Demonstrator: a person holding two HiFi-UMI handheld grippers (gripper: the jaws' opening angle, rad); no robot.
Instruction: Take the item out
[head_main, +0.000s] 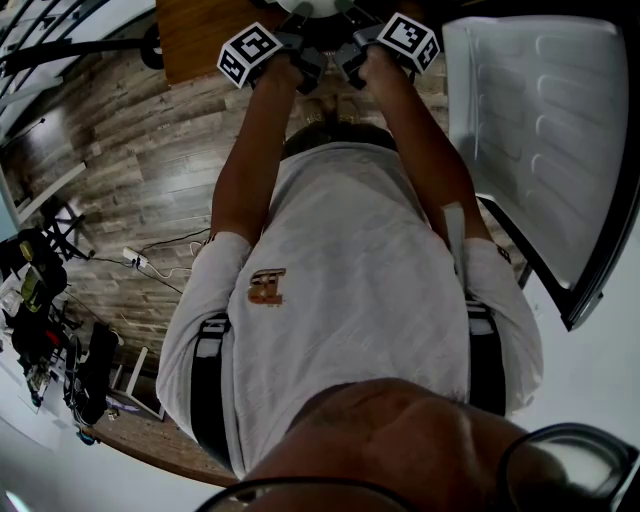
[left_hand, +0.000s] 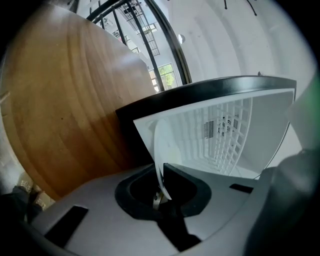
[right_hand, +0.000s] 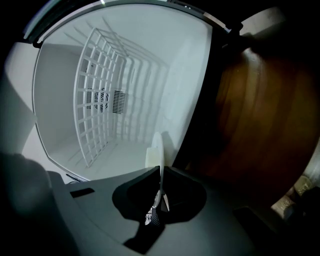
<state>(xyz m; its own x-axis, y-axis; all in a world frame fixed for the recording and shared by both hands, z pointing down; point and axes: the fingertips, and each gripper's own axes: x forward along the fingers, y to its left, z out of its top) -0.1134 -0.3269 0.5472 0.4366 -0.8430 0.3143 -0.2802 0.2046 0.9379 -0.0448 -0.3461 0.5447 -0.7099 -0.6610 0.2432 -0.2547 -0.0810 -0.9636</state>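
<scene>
Grip looks sorted on both sides. The left gripper (left_hand: 162, 194) is clamped on the thin white rim of the item (left_hand: 160, 146), which is guessed to be a plate seen edge-on. The right gripper (right_hand: 159, 195) is pinched shut on the same thing from its right side. The item is held at the mouth of the open fridge (right_hand: 186, 75), with the wire rack (right_hand: 95, 100) seen further in and the door (head_main: 540, 130) swung out to the right. So the grab can probably be counted as done; pulling it clear and setting it down is what's left. In the head view the item is cut off at the far edge, so its full shape can't be made out. Whether it's lifted off the fridge floor isn't shown either.
</scene>
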